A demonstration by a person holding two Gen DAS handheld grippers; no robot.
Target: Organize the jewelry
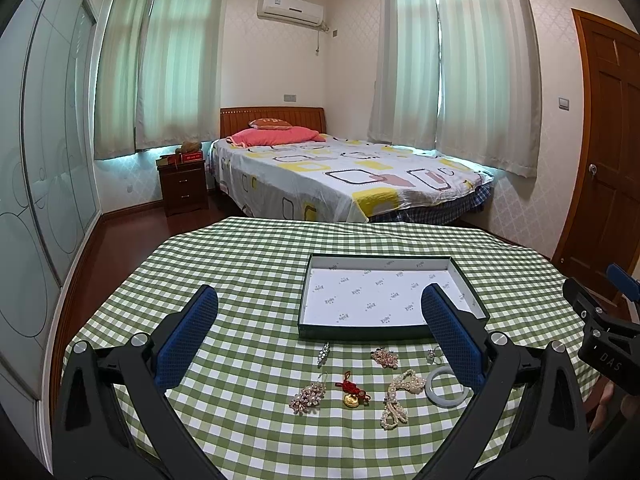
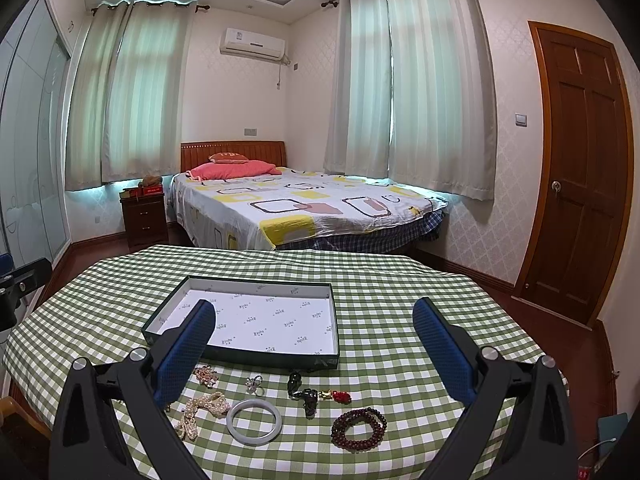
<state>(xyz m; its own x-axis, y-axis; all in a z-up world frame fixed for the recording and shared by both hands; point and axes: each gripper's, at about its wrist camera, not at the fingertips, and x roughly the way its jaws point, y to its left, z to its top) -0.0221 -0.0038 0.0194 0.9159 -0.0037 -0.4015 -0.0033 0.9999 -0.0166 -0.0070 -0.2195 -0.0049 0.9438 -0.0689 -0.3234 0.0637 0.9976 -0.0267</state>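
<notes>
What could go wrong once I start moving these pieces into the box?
The pearl necklace lies bunched right beside the white bangle; a pinch there may snag or drag both. The small ring and other low, flat pieces on the soft checked cloth may slip from the wide pads or bunch the fabric. The box has a raised near wall that dangling strands could catch on.

Bedroom interior. Bed (image 1: 344, 176) with wooden headboard (image 1: 272, 120), patterned white-yellow sheet, pink pillow (image 1: 272, 136), standing in far corner. Dark nightstand (image 1: 182, 184) left of bed. Pale curtains (image 1: 160, 60) drawn over two windows, daylight glowing through. Air conditioner (image 1: 291, 9) high on wall between windows. Frosted sliding wardrobe doors (image 1: 48, 152) along left wall. Brown panelled door (image 2: 580, 172) on right. Floor dark reddish wood (image 1: 120, 248). Foreground: table under green-checked cloth (image 1: 240, 264).
</notes>
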